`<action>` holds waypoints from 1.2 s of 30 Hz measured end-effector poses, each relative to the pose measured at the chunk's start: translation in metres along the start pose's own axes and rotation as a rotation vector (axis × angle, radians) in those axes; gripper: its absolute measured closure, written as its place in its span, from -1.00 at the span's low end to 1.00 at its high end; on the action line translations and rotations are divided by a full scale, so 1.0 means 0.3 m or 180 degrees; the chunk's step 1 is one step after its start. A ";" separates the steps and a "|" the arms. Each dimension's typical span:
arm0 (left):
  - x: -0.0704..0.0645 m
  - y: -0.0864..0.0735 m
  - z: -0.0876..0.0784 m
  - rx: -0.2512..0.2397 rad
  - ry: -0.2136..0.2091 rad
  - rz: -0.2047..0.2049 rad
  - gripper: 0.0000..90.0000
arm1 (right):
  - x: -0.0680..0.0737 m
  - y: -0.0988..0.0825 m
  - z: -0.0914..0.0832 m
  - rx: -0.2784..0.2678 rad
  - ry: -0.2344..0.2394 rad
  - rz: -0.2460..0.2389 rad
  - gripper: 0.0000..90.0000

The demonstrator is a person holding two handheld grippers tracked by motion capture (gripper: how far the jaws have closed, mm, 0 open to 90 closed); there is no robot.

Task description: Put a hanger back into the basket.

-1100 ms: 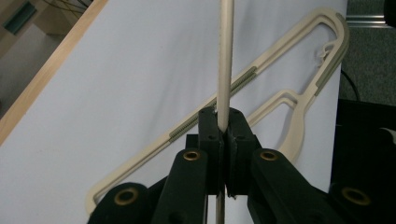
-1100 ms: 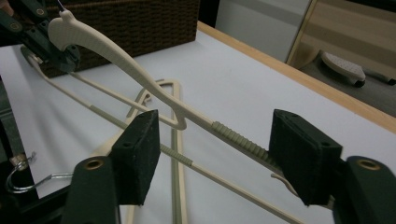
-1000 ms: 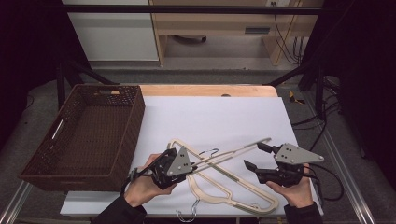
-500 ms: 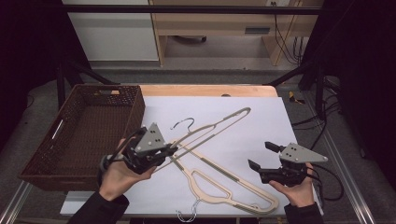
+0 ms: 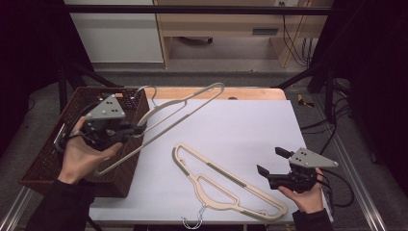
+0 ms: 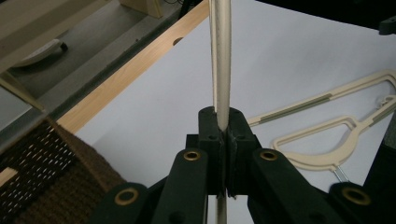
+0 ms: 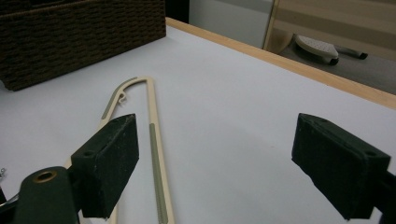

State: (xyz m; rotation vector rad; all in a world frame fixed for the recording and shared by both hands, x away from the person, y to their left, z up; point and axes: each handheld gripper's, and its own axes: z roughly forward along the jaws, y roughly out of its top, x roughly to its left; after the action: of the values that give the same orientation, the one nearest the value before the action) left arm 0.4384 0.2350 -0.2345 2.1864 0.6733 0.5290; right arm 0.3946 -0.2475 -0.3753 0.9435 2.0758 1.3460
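Note:
My left gripper (image 5: 138, 129) is shut on the bar of a cream hanger (image 5: 185, 109) and holds it slanted in the air above the brown wicker basket's (image 5: 45, 166) right edge. In the left gripper view the bar (image 6: 219, 70) runs up from between the closed pads of that gripper (image 6: 223, 135). A second cream hanger (image 5: 226, 183) lies flat on the white sheet. My right gripper (image 5: 272, 161) hovers by this hanger's right end. Its jaws have just been opening and nothing is between them. In the right gripper view the gripper (image 7: 215, 158) stands wide above the sheet, beside the lying hanger (image 7: 154, 140).
The basket (image 7: 70, 32) stands at the table's left side. The white sheet (image 5: 240, 125) covers the wooden table (image 5: 250, 93). A black frame and cables stand at the right. A wooden bench (image 5: 216, 24) is beyond the far edge.
The left gripper has lifted its hanger off the other one and carried it up and left to the basket. The right gripper stays in place and its jaws stand wider.

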 end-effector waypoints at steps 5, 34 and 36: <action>0.097 -0.066 -0.034 0.0037 0.0192 -0.0143 0.93 | 0.001 -0.002 0.003 0.0031 -0.0003 0.0007 -0.68; 0.441 -0.458 -0.107 0.0243 0.0700 -0.0820 0.93 | 0.008 -0.008 0.025 0.0156 -0.0026 -0.0023 -0.70; 0.440 -0.458 -0.090 0.0328 0.0685 -0.0810 0.93 | 0.008 -0.009 0.026 0.0166 -0.0019 -0.0024 -0.70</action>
State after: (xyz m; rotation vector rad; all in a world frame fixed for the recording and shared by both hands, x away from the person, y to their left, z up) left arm 0.4850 0.4083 -0.3041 2.1134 1.0992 0.6110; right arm 0.3978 -0.2418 -0.3808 0.9591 2.1171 1.2893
